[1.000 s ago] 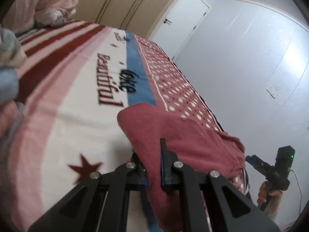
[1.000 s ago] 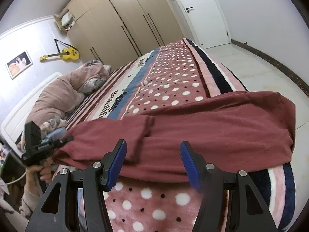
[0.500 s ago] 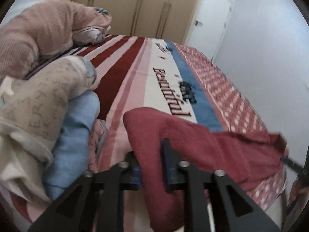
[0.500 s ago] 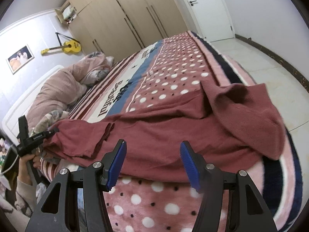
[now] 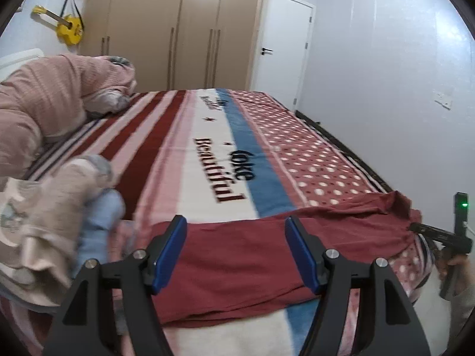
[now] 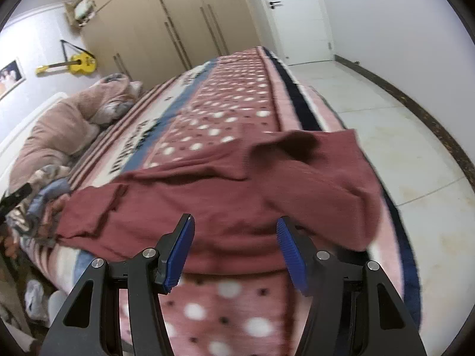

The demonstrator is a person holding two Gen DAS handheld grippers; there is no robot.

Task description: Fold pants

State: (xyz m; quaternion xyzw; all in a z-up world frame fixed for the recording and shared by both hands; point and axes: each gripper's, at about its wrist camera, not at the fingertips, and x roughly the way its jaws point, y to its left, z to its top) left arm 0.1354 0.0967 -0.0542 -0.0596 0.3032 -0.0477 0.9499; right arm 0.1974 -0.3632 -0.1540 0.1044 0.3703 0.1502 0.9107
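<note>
From the left wrist camera, the left claw (image 5: 236, 253) is spreading its jaws with nothing between the pads; the pants (image 5: 267, 255) lie flat on the bed (image 5: 184, 184) just ahead of and below the fingertips, one end of the cloth directly under them. The pants' long axis runs crosswise to this claw, stretching away to its right as far as the bed's edge, where the right claw (image 5: 427, 231) sits at the bunched far end. A heap of other clothes (image 5: 53, 222) lies close on the left. From the right wrist camera, the right claw (image 6: 236, 252) stands released and parted, gripping nothing; the pants (image 6: 225, 201) lie just beyond its tips, and the long axis runs off to its left towards the other end. The end nearer this claw, slightly right of centre, is rumpled, with a flap (image 6: 299, 145) standing up. Each end is thus nearest to its own hand, so the next fold probably means bringing one end along that crosswise line onto the other.
</note>
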